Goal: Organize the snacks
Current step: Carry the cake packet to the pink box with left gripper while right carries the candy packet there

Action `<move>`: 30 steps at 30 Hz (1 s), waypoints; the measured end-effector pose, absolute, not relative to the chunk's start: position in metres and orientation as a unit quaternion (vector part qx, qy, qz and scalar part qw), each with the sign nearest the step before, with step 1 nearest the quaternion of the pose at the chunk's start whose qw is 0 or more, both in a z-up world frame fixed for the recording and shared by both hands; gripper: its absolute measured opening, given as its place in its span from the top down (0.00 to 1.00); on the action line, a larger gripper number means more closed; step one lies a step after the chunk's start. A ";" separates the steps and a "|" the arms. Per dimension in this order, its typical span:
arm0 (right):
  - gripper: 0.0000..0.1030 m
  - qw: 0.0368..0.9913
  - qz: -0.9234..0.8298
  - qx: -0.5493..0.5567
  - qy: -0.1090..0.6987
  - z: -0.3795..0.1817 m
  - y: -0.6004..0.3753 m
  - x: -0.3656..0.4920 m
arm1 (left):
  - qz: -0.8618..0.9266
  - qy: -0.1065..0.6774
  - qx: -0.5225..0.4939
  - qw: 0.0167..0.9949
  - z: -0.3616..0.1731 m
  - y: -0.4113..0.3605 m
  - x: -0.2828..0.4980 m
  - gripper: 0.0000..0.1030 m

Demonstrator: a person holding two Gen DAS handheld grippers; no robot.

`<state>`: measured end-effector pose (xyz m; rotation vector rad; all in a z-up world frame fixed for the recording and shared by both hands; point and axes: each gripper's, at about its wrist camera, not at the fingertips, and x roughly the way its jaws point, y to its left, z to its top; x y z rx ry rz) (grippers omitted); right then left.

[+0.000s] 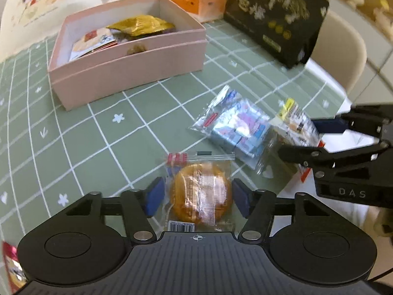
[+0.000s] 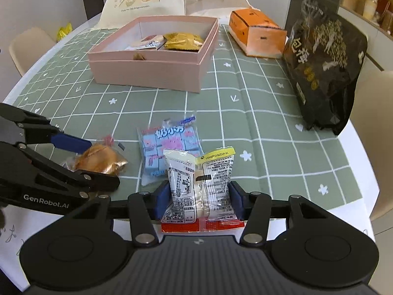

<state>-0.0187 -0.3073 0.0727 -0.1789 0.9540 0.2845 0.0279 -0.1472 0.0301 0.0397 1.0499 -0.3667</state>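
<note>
Wrapped bun (image 1: 202, 194) between left hand-held gripper (image 1: 199, 196) pads.

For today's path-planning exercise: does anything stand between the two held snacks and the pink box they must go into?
Nothing visible does. Between the wrapped cake in the left gripper, the white packet in the right gripper, and the open pink box lies bare tablecloth; the blue candy bag lies low, slightly aside.
</note>
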 end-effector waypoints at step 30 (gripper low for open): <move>0.26 0.927 0.179 -0.030 0.328 0.176 -0.250 0.106 | -0.019 0.433 -0.202 0.878 0.074 0.002 0.018 0.43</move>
